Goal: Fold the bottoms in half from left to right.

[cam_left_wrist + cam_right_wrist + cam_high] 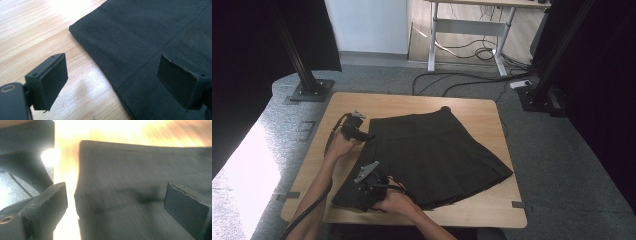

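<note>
Left hand-held gripper (371, 136) hovers at the waistband corner of one black pleated fabric skirt (432, 155), jaws apart — right hand-held gripper (364, 192) likewise agape at the near-left hem. Skirt lies flat on the light wooden table (492, 210), waistband far, hem fanning nearer and rightward.

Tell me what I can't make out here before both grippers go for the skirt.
- Skirt near-left hem: high view, hidden under the right gripper and hand.
- Skirt fabric detail: right gripper view, motion-blurred, table washed out by glare.
- Left gripper jaw tips: high view, too small and dark against the cloth.
- Skirt's far side: left gripper view, cut off by the frame edge.
</note>
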A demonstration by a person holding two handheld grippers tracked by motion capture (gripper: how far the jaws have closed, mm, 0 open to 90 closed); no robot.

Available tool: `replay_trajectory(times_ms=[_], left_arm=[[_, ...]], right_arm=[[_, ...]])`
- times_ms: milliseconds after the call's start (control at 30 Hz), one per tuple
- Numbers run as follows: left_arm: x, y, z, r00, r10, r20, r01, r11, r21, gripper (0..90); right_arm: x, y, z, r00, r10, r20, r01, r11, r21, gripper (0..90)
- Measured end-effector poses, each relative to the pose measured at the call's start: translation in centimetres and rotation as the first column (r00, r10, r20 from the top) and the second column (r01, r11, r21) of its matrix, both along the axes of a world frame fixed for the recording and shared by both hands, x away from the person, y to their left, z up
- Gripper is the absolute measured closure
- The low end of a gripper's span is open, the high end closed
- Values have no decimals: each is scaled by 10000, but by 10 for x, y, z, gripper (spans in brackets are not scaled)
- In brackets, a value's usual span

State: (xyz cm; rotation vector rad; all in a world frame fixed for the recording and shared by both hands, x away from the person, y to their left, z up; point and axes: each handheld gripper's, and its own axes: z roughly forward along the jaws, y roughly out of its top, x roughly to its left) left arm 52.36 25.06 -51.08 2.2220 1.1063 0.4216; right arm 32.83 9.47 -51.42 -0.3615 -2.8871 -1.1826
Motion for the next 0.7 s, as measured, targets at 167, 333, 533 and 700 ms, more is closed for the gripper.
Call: replay_trajectory(times_ms=[167,333,533,700], left_arm=[[5,1,-9,9999,66,-119,-66,10000,-4,98],[8,-1,-21,9992,190,-340,-187,9998,82,96],[12,1,-29,9974,379,-620,-395,9989,-247,49],[9,2,-30,9980,404,-482,-419,9987,-300,56]], right_arm=[[-3,19,-9,9993,344,-139,-347,9992,-198,58],[-4,33,-22,9990,425,109,-417,9970,-644,38],[-4,35,-26,9975,445,551,-395,9953,-883,30],[-11,37,-27,9939,570,945,-456,9918,-1193,35]])
